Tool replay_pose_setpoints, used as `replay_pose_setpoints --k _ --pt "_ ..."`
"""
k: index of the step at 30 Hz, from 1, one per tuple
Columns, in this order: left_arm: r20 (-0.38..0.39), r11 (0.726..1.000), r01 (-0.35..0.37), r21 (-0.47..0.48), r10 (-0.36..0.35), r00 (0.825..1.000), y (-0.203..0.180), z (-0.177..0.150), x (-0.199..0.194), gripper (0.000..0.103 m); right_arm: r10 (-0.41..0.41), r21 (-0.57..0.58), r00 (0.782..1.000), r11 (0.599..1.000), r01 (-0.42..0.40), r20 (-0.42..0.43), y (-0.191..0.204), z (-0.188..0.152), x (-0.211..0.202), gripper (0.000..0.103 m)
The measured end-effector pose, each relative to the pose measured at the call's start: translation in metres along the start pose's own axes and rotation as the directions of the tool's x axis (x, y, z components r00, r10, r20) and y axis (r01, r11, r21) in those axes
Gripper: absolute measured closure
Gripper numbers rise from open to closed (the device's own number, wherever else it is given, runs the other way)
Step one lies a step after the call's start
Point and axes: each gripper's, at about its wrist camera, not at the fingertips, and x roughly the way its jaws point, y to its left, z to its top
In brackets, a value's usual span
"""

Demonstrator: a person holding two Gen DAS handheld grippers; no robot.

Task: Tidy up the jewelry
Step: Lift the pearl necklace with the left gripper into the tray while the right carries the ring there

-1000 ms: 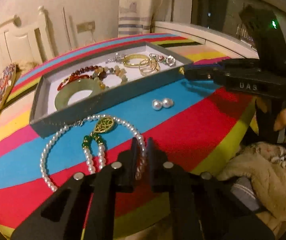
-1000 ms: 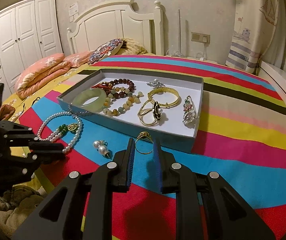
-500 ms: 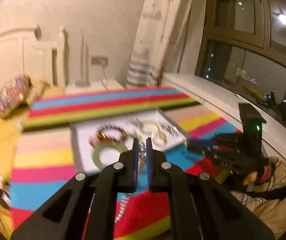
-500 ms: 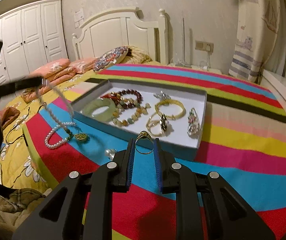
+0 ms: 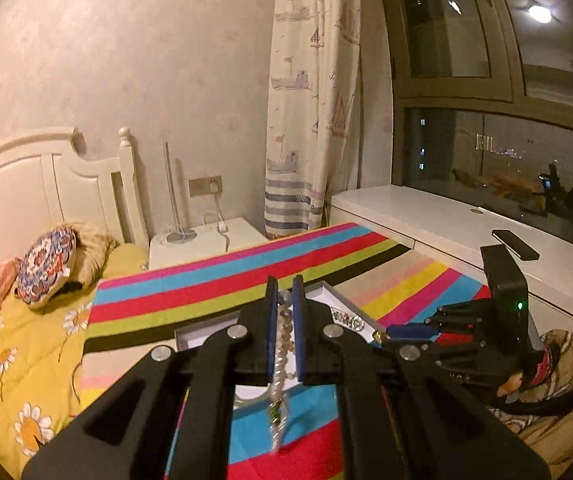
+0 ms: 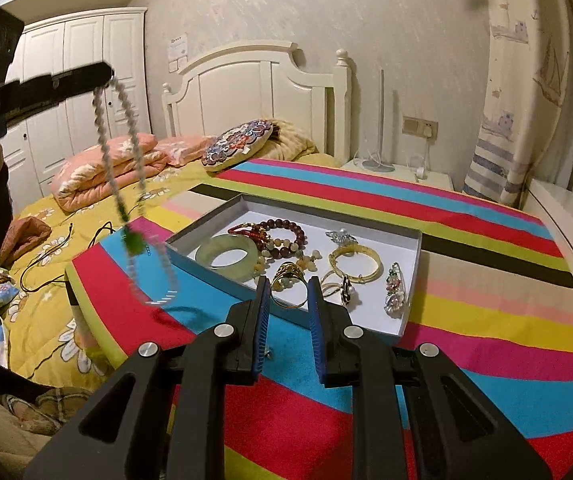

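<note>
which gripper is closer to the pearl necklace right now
Left. The left gripper is shut on the pearl necklace, which dangles from it in the air. The right gripper is off to the side, low at the tray's front edge.

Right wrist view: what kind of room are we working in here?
Most likely a bedroom: a white headboard, a wardrobe and pillows surround the striped cloth where the jewelry tray sits.

The left gripper (image 5: 285, 292) is raised high at the left, its fingers pinched nearly together on a pearl necklace (image 6: 120, 152) that dangles below. The right gripper (image 6: 288, 300) sits low and near, level, its jaws parted around a gold ring (image 6: 289, 285).
</note>
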Motion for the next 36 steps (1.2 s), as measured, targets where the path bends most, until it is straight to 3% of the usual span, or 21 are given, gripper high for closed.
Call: replay_pose_setpoints --k 20,29,36 --pt "0.003 0.996 -0.023 0.083 0.023 1.000 -0.010 0.057 0.054 0.096 -0.029 -0.024 1.000 0.999 0.029 0.009 -0.007 0.019 0.015 0.084" --pt "-0.030 0.995 -0.058 0.076 0.060 0.998 -0.003 0.070 0.100 0.096 -0.100 0.007 0.993 0.995 0.101 -0.068 -0.042 0.027 0.063 0.084" --pt "-0.058 0.994 -0.059 0.090 0.065 0.996 -0.013 0.075 0.134 0.096 -0.099 0.038 0.985 0.994 0.106 -0.139 -0.060 0.031 0.099 0.084"
